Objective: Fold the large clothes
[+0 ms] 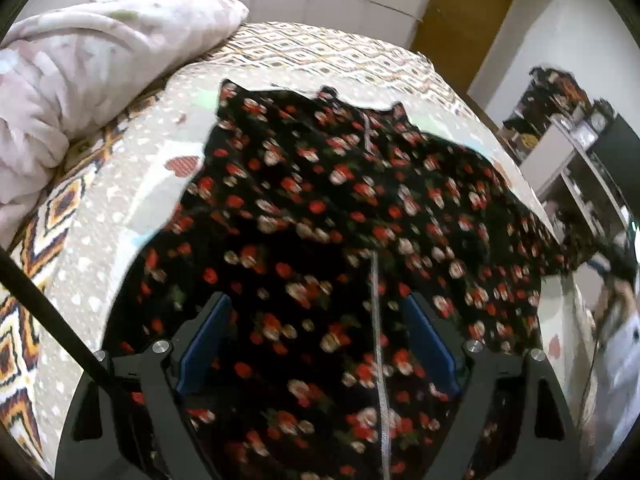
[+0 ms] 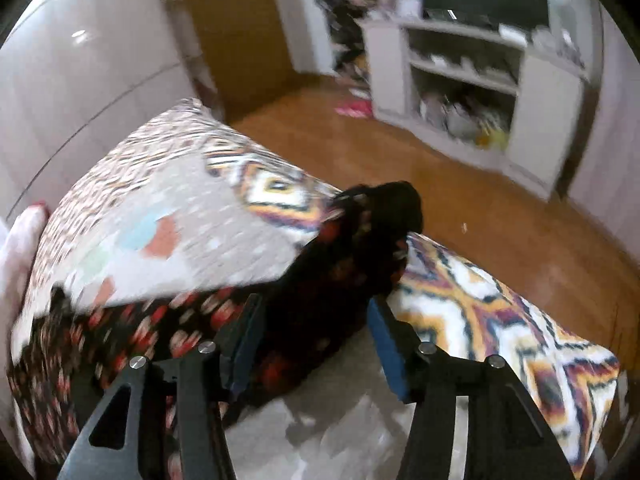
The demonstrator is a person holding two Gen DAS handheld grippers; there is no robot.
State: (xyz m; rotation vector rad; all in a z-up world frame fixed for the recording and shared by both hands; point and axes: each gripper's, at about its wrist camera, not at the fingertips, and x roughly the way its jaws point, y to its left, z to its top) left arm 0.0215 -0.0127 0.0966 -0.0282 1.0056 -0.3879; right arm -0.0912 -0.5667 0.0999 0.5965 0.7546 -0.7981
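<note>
Plainly, one garment is in play: a black dress [image 1: 340,200] printed with red and cream flowers, spread over a bed [image 1: 96,216] whose grey sheet carries pale dots and coloured patches. One crumpled pinkish blanket [image 1: 80,80] is heaped at the far left corner of the bed, clear of the dress. A zigzag-patterned cover in orange, black and white shows along the bed's edges.

Two claws are in view, one per camera, each with two blue-padded fingers. The left claw [image 1: 316,344] sits low over the near part of the dress, pointing along its length toward the neckline at the far end; its fingers are spread wide, with fabric lying across the gap between them, and a thin pale seam line runs down the cloth there. Whether the pads touch the cloth cannot be told.

The right claw [image 2: 312,340] points toward the bed's corner and the wooden floor [image 2: 500,224] beyond. Its fingers are also spread apart, and a bunched dark fold of the dress [image 2: 352,264] rises between them, close to the left pad; the motion blur hides any contact. The rest of the dress trails off to the left of this claw.

One white shelving unit [image 2: 472,92] stands across the floor, its shelves cluttered.
</note>
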